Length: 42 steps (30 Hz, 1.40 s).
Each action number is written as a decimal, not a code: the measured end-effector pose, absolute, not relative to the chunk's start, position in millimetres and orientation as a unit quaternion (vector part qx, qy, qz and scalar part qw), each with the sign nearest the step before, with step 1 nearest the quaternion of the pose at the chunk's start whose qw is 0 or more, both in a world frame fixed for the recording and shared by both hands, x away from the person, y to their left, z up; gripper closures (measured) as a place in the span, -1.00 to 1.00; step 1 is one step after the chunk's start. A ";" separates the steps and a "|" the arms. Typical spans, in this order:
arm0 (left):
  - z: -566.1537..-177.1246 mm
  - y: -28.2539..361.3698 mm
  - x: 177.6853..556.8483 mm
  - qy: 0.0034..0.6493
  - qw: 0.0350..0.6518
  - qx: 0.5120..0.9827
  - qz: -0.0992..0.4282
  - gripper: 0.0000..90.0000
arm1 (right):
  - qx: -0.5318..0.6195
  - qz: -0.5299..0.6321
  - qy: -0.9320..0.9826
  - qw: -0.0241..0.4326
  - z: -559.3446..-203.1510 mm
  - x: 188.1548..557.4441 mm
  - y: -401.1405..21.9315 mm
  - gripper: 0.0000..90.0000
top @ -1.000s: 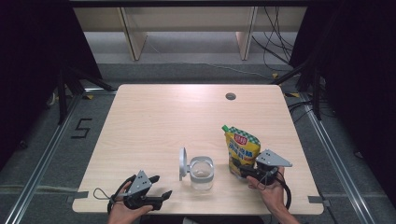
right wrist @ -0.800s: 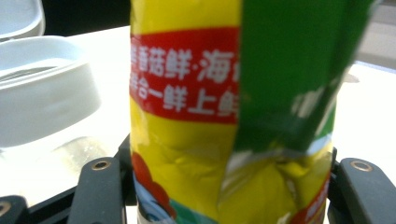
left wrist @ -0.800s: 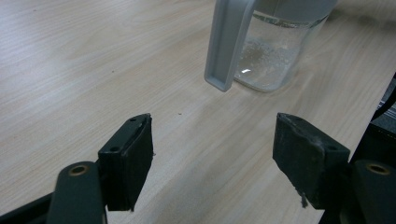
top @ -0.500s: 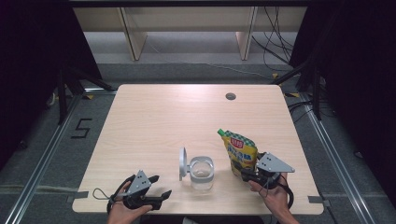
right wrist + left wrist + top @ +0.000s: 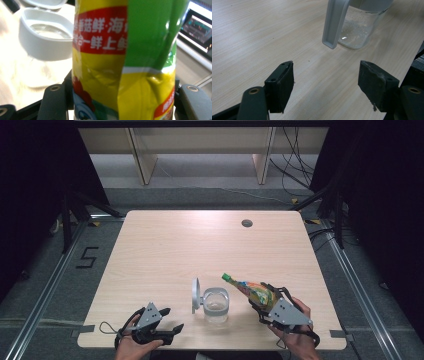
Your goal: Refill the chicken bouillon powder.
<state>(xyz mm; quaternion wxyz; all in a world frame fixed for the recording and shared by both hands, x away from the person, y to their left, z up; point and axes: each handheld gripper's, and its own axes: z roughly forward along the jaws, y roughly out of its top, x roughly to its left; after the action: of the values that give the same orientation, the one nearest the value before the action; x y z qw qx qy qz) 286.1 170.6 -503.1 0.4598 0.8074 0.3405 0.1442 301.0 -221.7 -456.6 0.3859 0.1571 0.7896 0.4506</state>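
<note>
Room: dark floor around a pale wooden table (image 5: 165, 255), shelf legs beyond its far edge.
High view, jar: a clear jar (image 5: 216, 306) stands near my edge of the table, its white lid (image 5: 195, 296) flipped up on the left.
High view, right: my right hand-held gripper (image 5: 263, 303) is pinching a yellow pouch (image 5: 252, 291), tipped over with its green cap (image 5: 227, 277) pointing up and left, just above the jar.
High view, left: my left hand-held gripper (image 5: 174, 319) rests low at the near edge, left of the jar, apart from it.
Left gripper view: jaws spread wide, nothing between them; bare table, the jar (image 5: 359, 27) and the lid's edge (image 5: 334, 22) ahead.
Right gripper view: pouch (image 5: 125, 62) squeezed between my jaws, creased; the open jar (image 5: 47, 42) is off to the left.
</note>
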 end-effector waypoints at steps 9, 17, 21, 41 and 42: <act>-502.7 169.6 285.7 0.344 0.463 0.805 0.142 -0.37 | 0.075 0.359 0.815 0.450 -456.6 288.3 -209.0 -0.14; -501.1 171.1 285.3 0.339 0.451 0.812 0.147 -0.37 | 0.040 0.301 0.828 0.471 -461.0 288.4 -203.8 -0.14; -501.3 171.6 285.9 0.337 0.445 0.816 0.149 -0.37 | 0.014 0.271 0.827 0.493 -458.8 288.9 -202.8 -0.14; -502.6 169.7 285.4 0.345 0.457 0.807 0.144 -0.37 | -0.095 0.159 0.792 0.582 -456.4 284.0 -190.2 -0.13; -502.9 169.9 286.0 0.343 0.459 0.806 0.145 -0.37 | -0.111 0.151 0.787 0.587 -454.3 284.2 -189.3 -0.13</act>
<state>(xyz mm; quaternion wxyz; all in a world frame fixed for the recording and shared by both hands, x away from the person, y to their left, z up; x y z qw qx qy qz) 286.0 169.9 -502.9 0.4592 0.8063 0.3434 0.1454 284.2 -189.3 -454.3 0.5872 -0.1112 0.7873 0.1514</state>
